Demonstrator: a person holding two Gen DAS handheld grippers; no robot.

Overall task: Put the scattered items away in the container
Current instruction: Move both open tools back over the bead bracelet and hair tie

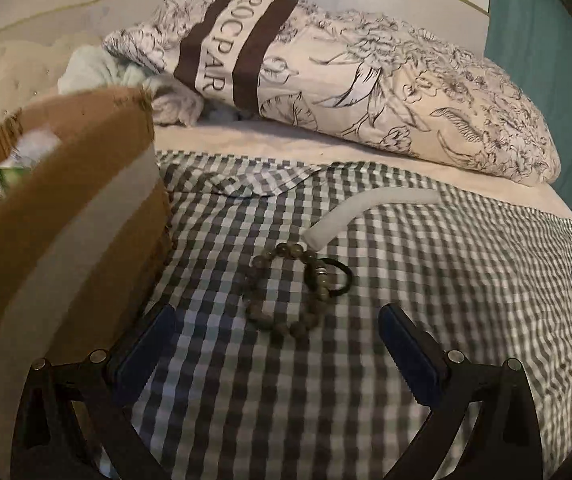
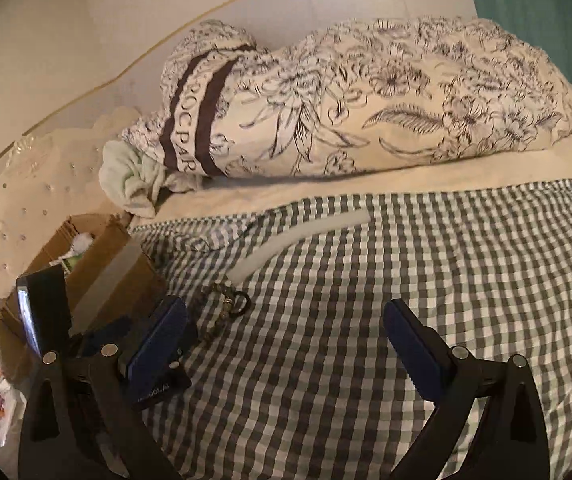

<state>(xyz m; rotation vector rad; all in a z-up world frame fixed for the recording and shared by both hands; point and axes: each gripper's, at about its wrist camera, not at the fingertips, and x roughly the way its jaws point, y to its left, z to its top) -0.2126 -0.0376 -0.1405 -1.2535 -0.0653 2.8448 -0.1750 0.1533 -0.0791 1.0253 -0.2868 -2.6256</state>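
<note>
A beaded bracelet [image 1: 286, 290] lies on the checked bedspread [image 1: 426, 320] with a black hair tie [image 1: 338, 276] touching its right side and a white strip [image 1: 366, 210] curving away just beyond both, all near the cardboard box [image 1: 65, 200] that stands at the left and already holds some packets. The left gripper [image 1: 277, 338] hovers low just short of the bracelet, its jaws spread wide and empty, so the step in hand looks like the approach for picking the bracelet up. The next move would call for lowering the jaws astride the beads and closing without dragging in the hair tie or a fold of the soft cover, then carrying it left over the box rim. The right gripper [image 2: 286, 338] hangs further back over bare bedspread, jaws likewise spread with nothing between them. Beyond the checked cover runs a cream sheet [image 2: 406, 178], a flower-printed pillow [image 2: 366, 100] and a pale green cloth [image 2: 133, 178] bunched at its end; a light wall [image 2: 85, 20] and a teal curtain [image 2: 526, 8] close the room
</note>
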